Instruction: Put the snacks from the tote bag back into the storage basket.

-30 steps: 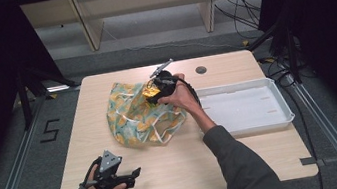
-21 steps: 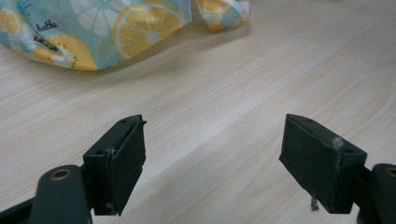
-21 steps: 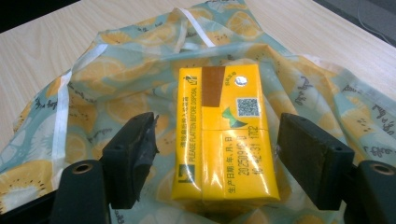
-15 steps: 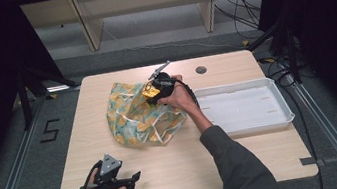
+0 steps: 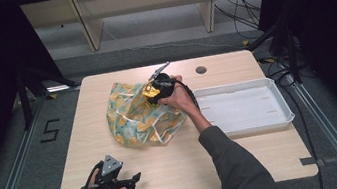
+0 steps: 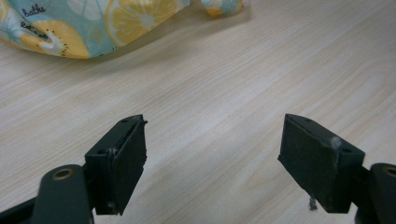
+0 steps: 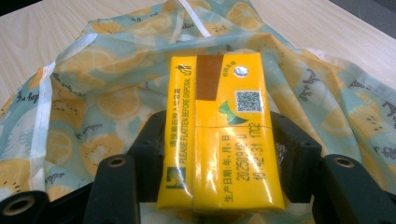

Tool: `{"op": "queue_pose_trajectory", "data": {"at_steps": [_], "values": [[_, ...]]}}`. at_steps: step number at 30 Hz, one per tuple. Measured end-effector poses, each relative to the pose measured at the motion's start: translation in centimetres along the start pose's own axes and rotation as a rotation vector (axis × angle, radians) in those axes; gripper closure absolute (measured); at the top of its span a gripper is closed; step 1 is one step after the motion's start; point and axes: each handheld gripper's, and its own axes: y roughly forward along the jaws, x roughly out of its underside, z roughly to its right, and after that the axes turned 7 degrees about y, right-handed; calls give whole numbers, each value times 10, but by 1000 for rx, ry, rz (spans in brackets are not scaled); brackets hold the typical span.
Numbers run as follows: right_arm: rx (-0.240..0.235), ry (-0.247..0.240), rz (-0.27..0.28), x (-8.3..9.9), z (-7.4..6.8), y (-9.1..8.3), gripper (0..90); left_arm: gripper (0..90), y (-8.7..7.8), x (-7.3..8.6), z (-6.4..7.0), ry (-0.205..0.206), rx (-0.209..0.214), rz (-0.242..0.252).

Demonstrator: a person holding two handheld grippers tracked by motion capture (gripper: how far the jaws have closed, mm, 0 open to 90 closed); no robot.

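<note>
The right gripper (image 5: 155,87) pinched a yellow drink carton (image 7: 220,132) above the fruit-print bag (image 5: 139,114), barely moved from 1 second before. The left gripper (image 5: 130,181), jaws spread, had drawn back toward the table's (image 5: 247,158) near edge, leaving bagging to 1 hand.

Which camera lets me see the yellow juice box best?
The right gripper view: the yellow juice box sits close up between the right gripper jaws, its print readable. The high view shows it small above the fruit-print bag.
</note>
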Motion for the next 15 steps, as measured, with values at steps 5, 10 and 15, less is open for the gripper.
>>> {"op": "queue_pose_trajectory", "data": {"at_steps": [5,10,15], "values": [[1,7,-4,0,-1,1,467,227,-1,0,-1,20,-2,-19],[22,-39,-1,-1,-3,1,503,230,0,1,0,20,-6,-10],[33,-39,-15,-1,-6,0,510,232,1,1,0,29,-5,-21]]}}
